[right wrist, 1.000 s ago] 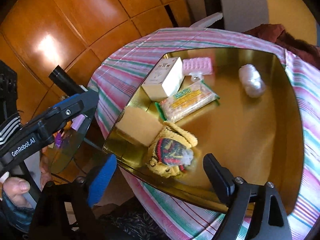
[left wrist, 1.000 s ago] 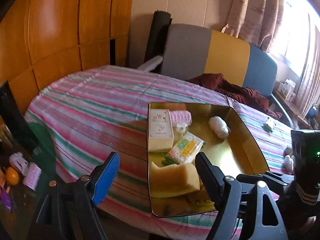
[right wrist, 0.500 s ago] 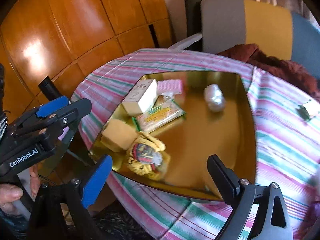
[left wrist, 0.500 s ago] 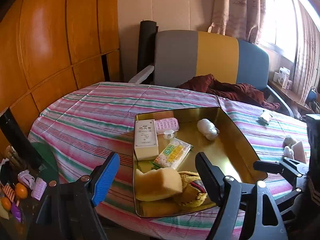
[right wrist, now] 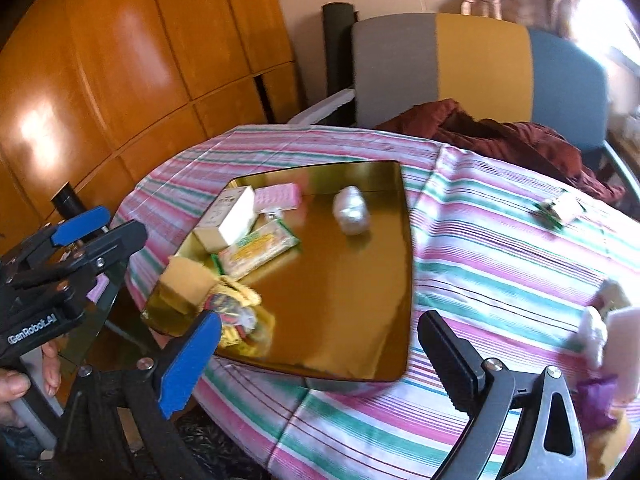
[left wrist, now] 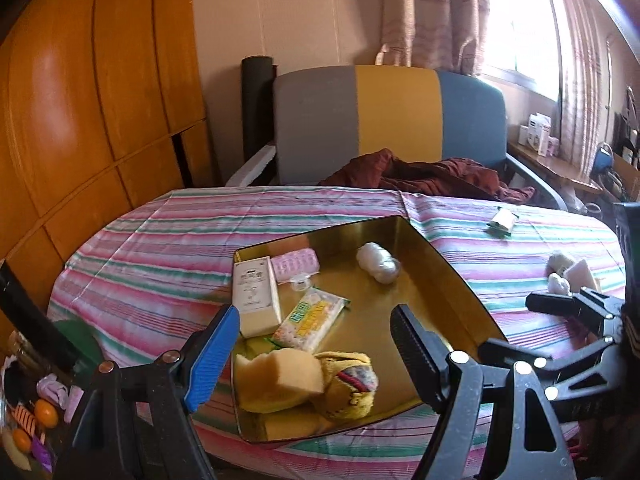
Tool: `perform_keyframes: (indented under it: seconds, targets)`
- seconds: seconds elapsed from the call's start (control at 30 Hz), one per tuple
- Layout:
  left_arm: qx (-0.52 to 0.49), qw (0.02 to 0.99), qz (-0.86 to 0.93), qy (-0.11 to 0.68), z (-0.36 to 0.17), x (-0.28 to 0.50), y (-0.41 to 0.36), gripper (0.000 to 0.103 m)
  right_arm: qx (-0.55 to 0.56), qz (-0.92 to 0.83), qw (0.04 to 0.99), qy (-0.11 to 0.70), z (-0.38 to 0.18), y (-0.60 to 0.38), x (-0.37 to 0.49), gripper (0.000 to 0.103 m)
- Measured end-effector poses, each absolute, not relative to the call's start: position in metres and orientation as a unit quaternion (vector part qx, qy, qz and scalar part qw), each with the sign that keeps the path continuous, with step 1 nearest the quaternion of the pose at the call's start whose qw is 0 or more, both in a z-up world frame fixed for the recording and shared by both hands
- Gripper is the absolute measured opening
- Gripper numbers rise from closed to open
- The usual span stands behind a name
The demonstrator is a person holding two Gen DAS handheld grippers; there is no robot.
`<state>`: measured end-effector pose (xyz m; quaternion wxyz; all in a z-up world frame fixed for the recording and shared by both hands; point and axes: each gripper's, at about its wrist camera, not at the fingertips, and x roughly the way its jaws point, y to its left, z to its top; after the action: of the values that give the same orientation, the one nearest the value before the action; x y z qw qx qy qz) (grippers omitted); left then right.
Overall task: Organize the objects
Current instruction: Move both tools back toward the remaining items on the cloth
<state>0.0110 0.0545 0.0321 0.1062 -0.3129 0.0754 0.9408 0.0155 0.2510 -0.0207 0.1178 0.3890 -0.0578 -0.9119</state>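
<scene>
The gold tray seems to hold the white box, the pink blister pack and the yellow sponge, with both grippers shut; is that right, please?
Not quite: both grippers are open. The left gripper and right gripper show spread jaws in their own wrist views. The gold tray does hold the white box, pink blister pack and yellow sponge.

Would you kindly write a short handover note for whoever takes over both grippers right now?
Left gripper and right gripper: both open, empty, above the near table edge.
Gold tray already holds a white box, pink pack, snack packet, sponge, yellow pouch and white bundle.
Left: small packet and cluster on the striped cloth, right of the tray.
</scene>
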Motion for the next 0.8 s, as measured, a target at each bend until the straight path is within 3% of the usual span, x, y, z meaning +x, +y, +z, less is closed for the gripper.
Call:
perform_keyframes:
  seconds: [0.47,0.8]
  targets:
    - [-0.317,0.165,0.927,0.114,0.029,0.012,0.097,0.079,0.382,-0.918,0.016,-0.106,-0.021,0.338,0.038,0.1]
    - [-0.31,0.265,0.901,0.145,0.031,0.02,0.159,0.079,0.392,-0.901,-0.119,-0.139,-0.021,0.441,0.092,0.101]
